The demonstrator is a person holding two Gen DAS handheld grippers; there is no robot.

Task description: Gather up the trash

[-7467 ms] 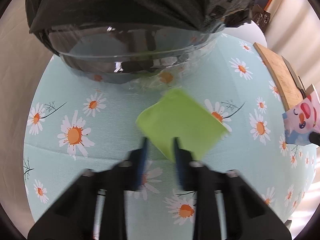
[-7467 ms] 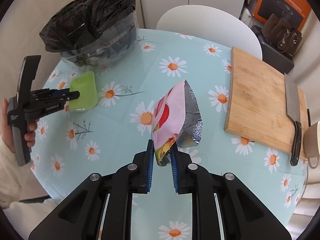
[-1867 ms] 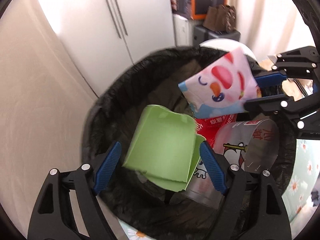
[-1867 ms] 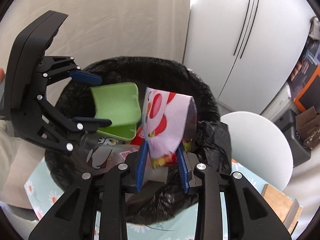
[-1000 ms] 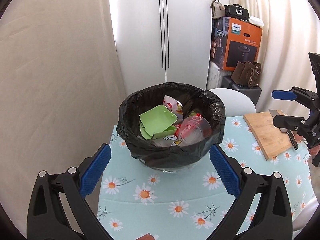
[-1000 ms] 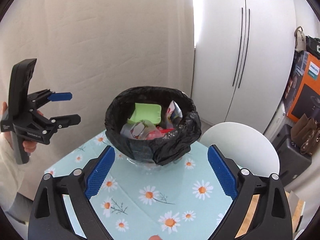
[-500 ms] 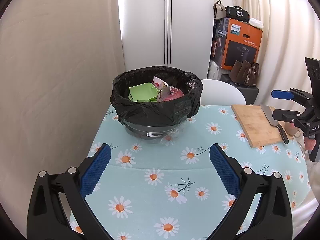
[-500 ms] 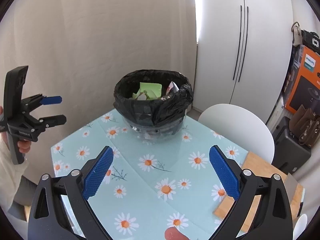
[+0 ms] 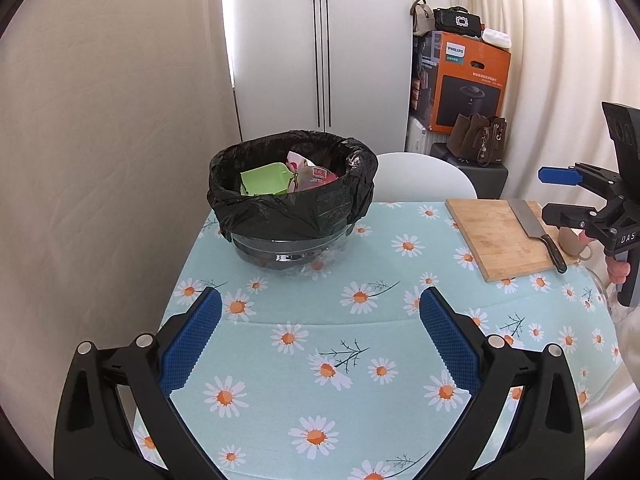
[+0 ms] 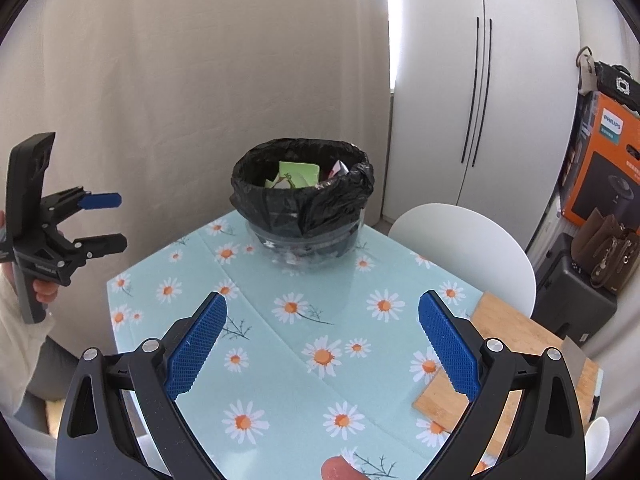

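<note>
A glass bowl lined with a black bag (image 9: 292, 208) stands at the far left of the daisy tablecloth (image 9: 360, 344); it also shows in the right wrist view (image 10: 302, 204). Inside lie a green carton (image 9: 264, 179), a pink snack wrapper (image 9: 298, 160) and a clear cup (image 9: 316, 178). My left gripper (image 9: 320, 336) is open and empty, held back over the near table. My right gripper (image 10: 322, 340) is open and empty too. Each gripper shows in the other's view, the right one (image 9: 560, 196) and the left one (image 10: 106, 220).
A wooden cutting board (image 9: 500, 236) with a cleaver (image 9: 536, 232) lies at the right, a beige mug (image 9: 570, 240) beside it. A white chair (image 10: 464, 248) stands behind the table. A white cabinet (image 9: 320, 60) and an orange box (image 9: 468, 84) are at the back.
Both grippers released the green carton and the snack wrapper into the bag, then pulled back and away from the bowl. In the last half second they drew back a little more.
</note>
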